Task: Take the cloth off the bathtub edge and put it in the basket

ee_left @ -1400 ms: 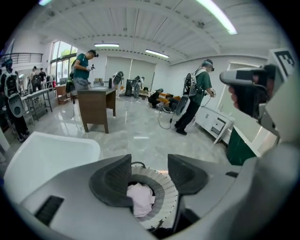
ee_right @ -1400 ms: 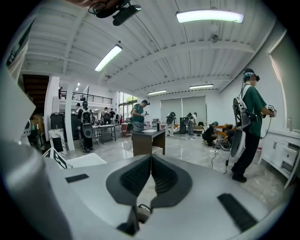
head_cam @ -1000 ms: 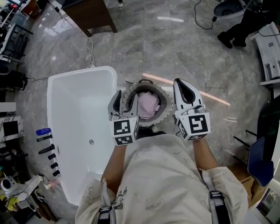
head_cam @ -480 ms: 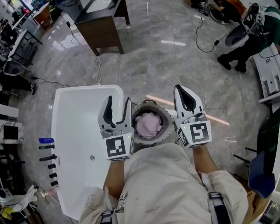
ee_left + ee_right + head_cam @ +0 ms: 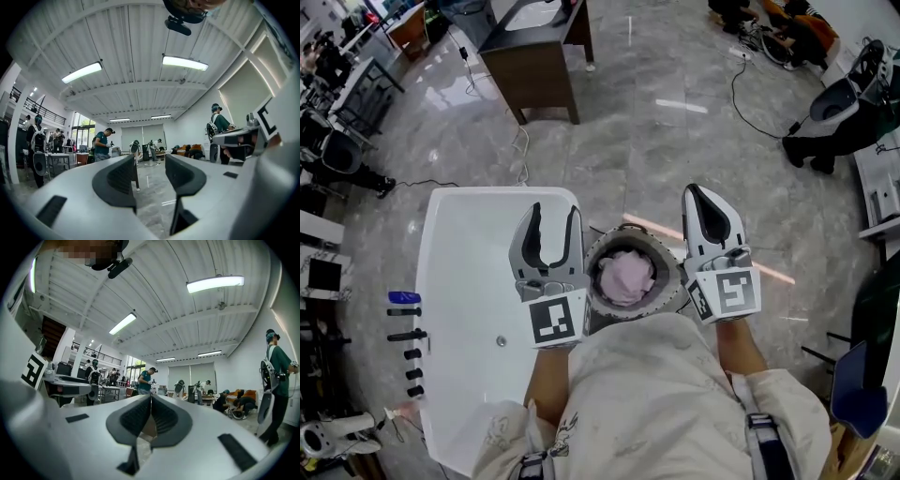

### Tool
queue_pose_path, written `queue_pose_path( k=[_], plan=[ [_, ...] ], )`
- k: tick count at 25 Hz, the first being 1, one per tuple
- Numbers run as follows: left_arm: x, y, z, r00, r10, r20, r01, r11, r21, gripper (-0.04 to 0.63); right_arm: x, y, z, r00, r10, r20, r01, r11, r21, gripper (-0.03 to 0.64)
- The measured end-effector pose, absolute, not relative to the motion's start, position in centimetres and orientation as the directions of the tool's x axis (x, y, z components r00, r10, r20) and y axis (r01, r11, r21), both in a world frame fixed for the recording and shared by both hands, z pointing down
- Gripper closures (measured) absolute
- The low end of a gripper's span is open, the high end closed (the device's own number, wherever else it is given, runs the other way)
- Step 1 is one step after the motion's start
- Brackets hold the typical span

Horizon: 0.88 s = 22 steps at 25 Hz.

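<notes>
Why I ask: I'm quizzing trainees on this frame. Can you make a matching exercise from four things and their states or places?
1 pink cloth
2 left gripper
3 right gripper
4 bathtub

A jaws together
B in the basket
C jaws apart
D white, beside the basket

Pairs: 1-B, 2-C, 3-A, 4-D.
The left gripper's jaws have just been closing slightly, with nothing between them.

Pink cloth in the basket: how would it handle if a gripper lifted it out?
Likely floppy: the cloth lies crumpled in a soft heap, so it would drape and sag. Probably light, since it sits loosely bunched. It fills most of the basket, so it might drag on the rim.
</notes>
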<state>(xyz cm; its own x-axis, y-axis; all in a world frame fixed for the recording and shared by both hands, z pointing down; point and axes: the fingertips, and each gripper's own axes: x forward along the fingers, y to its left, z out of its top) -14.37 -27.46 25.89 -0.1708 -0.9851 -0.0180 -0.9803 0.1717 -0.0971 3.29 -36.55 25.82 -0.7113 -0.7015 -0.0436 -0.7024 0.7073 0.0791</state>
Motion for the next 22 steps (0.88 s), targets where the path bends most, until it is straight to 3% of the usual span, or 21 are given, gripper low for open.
queue_pose_path(
  k=[5, 14, 22],
  plan=[
    [-15.7, -27.2, 26.5, -0.189, -0.982, 0.0, -0.978, 0.188, -0.091, 0.41, 1.8, -36.1, 25.7, -0.724, -0.688, -0.044, -0.689, 0.719, 0.091, 0.626],
    [-18.4, -26.5, 26.6, -0.25, -0.968, -0.017, -0.965, 0.251, -0.07, 0.585, -0.4, -35.9, 25.5, -0.745, -0.666, -0.045, -0.666, 0.737, 0.114, 0.626],
    [-19.1, -26.3, 26.7, -0.271, -0.962, -0.022, -0.961, 0.272, -0.047, 0.591, -0.7, -36.1, 25.6, -0.746, -0.665, -0.041, -0.665, 0.74, 0.104, 0.626]
  ],
)
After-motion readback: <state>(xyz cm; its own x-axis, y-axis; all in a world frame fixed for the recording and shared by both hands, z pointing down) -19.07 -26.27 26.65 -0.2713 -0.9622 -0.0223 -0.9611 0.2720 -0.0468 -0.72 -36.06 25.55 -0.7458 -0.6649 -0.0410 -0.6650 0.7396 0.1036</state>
